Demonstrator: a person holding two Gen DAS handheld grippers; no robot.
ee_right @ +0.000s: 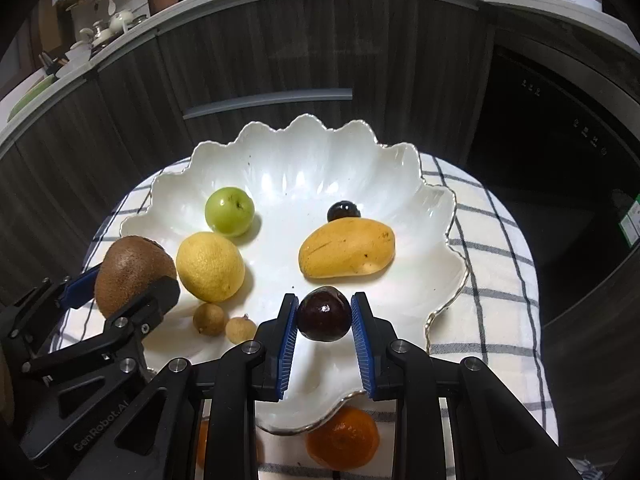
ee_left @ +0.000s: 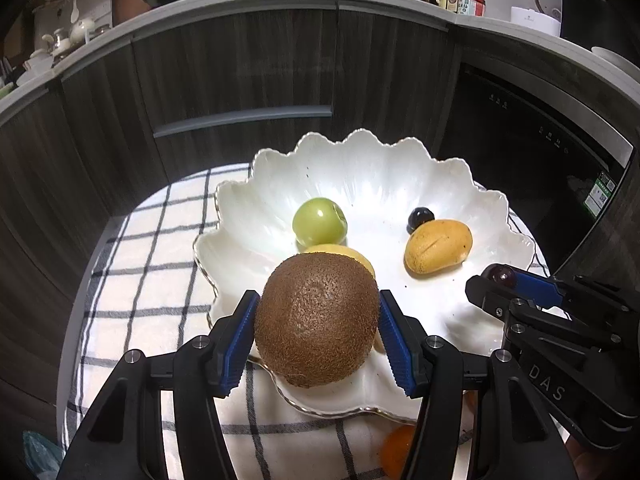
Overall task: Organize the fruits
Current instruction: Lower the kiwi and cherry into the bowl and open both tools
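My left gripper (ee_left: pixel 318 320) is shut on a brown kiwi (ee_left: pixel 316 318) and holds it over the near left rim of the white scalloped bowl (ee_left: pixel 380 168). My right gripper (ee_right: pixel 324 316) is shut on a dark plum (ee_right: pixel 324 314) over the bowl's near part. The kiwi (ee_right: pixel 132 272) also shows in the right wrist view, and the plum (ee_left: pixel 500 274) in the left wrist view. In the bowl (ee_right: pixel 304 148) lie a green apple (ee_right: pixel 229 211), a lemon (ee_right: pixel 210 266), a mango (ee_right: pixel 347 252), a dark grape (ee_right: pixel 343 211) and two small longans (ee_right: pixel 209 319).
A tangerine (ee_right: pixel 342 438) lies on the checked cloth (ee_right: pixel 492 320) in front of the bowl; another orange fruit (ee_right: pixel 203 446) shows partly behind my fingers. The round table edge drops off to dark cabinets (ee_right: pixel 280 40) and a dishwasher (ee_right: pixel 560 128) behind.
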